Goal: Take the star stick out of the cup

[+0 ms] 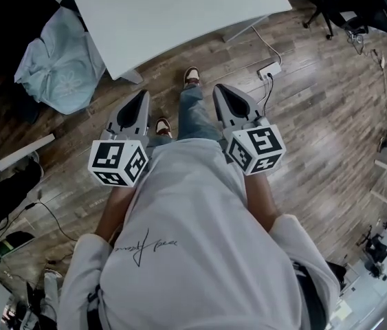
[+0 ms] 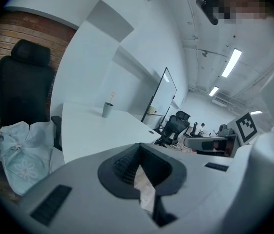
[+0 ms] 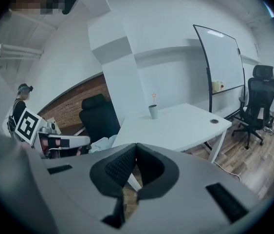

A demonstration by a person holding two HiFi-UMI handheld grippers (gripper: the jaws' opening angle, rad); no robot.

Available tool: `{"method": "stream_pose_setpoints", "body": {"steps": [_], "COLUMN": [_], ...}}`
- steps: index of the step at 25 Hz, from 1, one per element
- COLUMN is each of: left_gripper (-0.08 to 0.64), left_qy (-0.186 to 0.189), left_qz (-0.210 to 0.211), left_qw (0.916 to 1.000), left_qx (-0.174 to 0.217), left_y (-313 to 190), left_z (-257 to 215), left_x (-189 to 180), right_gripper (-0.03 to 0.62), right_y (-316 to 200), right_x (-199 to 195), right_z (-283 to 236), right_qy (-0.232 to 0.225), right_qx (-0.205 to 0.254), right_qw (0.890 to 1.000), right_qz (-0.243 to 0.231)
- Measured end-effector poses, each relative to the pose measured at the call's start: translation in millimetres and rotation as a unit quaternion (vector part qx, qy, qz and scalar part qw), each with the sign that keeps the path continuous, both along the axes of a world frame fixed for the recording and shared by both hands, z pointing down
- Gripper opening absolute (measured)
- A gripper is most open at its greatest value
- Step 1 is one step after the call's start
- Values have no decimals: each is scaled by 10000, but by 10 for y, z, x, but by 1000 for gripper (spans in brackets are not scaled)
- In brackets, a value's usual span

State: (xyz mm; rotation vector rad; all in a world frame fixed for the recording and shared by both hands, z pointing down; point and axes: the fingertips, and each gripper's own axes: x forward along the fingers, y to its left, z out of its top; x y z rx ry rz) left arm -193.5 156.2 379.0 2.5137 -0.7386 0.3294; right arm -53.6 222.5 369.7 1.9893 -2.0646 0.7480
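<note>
Left tool (image 2: 139, 146) and right tool (image 3: 136, 145) both closed, nothing gripped. Cup (image 3: 153, 111) with star stick (image 3: 153, 97) stood on desk (image 3: 180, 126), well ahead of both tools. Desk to be approached first; stick best pinched above rim, lifted straight, cup steadied

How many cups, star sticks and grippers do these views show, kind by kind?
cup: 1, on the white table
star stick: 1, standing in the cup
grippers: 2, the left gripper and the right gripper, both shut and empty, away from the table
Total: 4
</note>
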Motion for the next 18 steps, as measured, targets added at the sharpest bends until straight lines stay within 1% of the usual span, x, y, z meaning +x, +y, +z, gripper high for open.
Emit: {"method": "stream_pose_setpoints", "body": {"steps": [11,18], "left_gripper": [8,8], "left_qy": [-90,-171], "left_qz": [-233,-475], "left_qw": [9997,9987], "left_qx": [72,118], "left_y": [-781,-1107], "left_z": [-93,-187], "left_x": [762,1146], "right_gripper": [9,9], "right_y": [-911,-1303], "right_x": [802,1187], "right_z": [-91,-135], "right_qy": [-107,-246], "right_qx": [236,320], "right_qw": [9993,9976], "right_qz": [-281,-564]}}
